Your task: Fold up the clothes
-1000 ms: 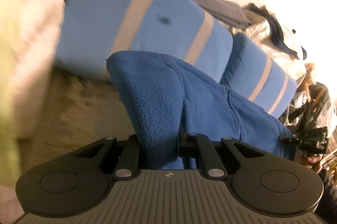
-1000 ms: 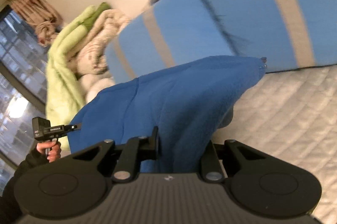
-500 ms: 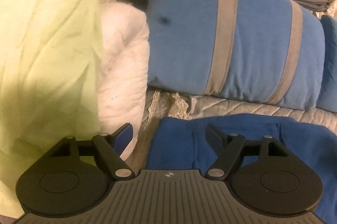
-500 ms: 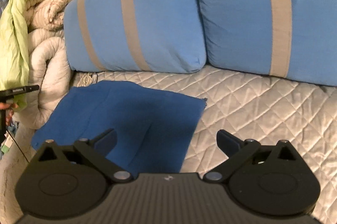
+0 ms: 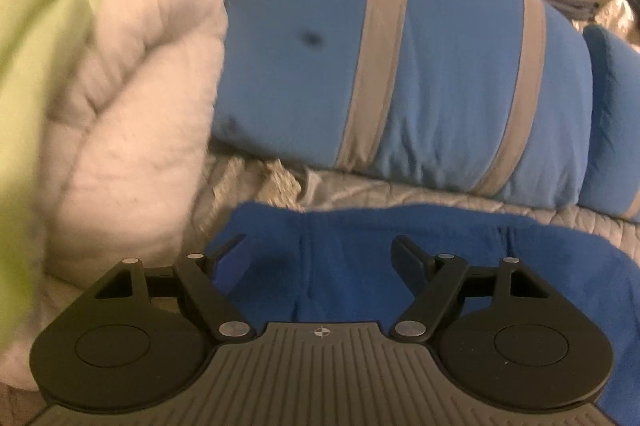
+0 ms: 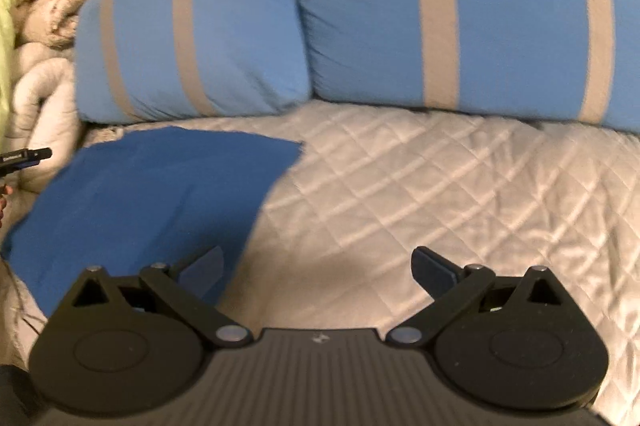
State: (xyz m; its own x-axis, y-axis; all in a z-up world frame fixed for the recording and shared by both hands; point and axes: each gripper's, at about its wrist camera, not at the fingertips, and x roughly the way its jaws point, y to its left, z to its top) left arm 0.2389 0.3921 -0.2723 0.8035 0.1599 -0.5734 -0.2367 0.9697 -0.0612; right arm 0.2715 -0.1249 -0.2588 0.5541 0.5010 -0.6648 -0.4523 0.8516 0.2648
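Two grippers hang over a bed, both with jaws spread and nothing between the pads. The left gripper (image 5: 320, 250) points down at a blue fleece garment (image 5: 360, 266), which lies flat on the quilted bedspread (image 5: 400, 192) beneath its fingers; the fleece fills the gap between them but neither pad presses on it. The garment's far edge runs near the foot of a blue pillow with grey stripes (image 5: 420, 66), with a narrow band of bedspread between the two. To the left, a rolled white comforter (image 5: 132, 106) stands close beside the garment's corner, and a green blanket (image 5: 36, 46) rises behind it, so that side is crowded. In the right wrist view the right gripper (image 6: 318, 264) hovers at the garment's right edge: its left finger sits over the blue fleece garment (image 6: 140, 194), its right finger over bare quilted bedspread (image 6: 460, 186). The garment's near-right edge slants from its far corner down toward the left finger. Rightward of that edge the bedspread is open as far as the two striped pillows (image 6: 500, 10) along the back.
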